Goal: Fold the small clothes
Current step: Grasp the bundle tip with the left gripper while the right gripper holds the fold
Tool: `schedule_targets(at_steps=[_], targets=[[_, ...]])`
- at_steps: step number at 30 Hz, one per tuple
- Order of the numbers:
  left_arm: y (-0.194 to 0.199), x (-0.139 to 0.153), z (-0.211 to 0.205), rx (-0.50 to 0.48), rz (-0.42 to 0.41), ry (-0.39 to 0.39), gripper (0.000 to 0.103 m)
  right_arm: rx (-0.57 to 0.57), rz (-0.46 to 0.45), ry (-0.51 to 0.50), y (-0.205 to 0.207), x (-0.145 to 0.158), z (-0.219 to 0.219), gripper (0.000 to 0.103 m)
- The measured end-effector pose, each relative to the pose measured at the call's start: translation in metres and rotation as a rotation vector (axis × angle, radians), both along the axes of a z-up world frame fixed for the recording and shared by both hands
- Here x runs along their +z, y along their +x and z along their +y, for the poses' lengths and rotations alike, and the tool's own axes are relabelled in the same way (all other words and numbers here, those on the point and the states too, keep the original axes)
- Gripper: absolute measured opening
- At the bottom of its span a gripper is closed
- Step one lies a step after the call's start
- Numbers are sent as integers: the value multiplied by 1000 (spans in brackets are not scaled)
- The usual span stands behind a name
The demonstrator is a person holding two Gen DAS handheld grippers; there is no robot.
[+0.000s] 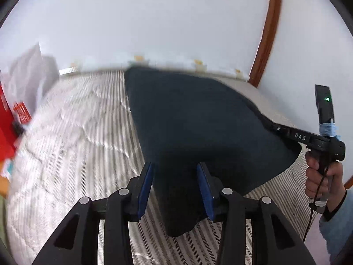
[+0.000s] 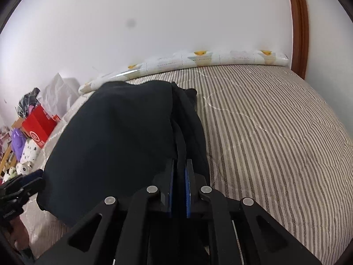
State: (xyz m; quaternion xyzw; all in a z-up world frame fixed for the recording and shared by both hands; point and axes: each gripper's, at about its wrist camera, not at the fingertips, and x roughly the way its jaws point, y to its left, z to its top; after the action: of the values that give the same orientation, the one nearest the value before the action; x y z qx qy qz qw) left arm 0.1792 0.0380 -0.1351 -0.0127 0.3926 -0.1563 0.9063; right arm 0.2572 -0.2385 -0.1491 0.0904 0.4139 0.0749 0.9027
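Observation:
A dark navy garment (image 1: 198, 121) is held up over the striped bed, stretched between my two grippers. In the left wrist view my left gripper (image 1: 175, 185) has its blue pads (image 1: 145, 190) well apart, with a bunched corner of the garment hanging between them. A hand (image 1: 322, 176) holds my right gripper (image 1: 273, 129) at the garment's far right edge. In the right wrist view the right gripper (image 2: 179, 176) is shut on a folded edge of the garment (image 2: 114, 137). The left gripper (image 2: 24, 183) shows blurred at the left edge there.
The striped quilt (image 2: 275, 132) covers the bed, with open quilt to the right of the garment. A rolled patterned pad (image 2: 198, 59) lies along the wall. Left of the bed are a red box (image 2: 37, 125), soft toys (image 2: 24, 154) and a white bag (image 2: 57, 95). A wooden door frame (image 2: 300, 26) stands at right.

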Motion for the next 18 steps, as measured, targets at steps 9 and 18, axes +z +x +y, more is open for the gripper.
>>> schedule_targets(at_steps=[9,18], targets=[[15,1,10,-17,49,-20,43,48,1,-123,9,26,15,12],[61,9,20,34,70,-25,53,98,61,-110,84,37,29,47]])
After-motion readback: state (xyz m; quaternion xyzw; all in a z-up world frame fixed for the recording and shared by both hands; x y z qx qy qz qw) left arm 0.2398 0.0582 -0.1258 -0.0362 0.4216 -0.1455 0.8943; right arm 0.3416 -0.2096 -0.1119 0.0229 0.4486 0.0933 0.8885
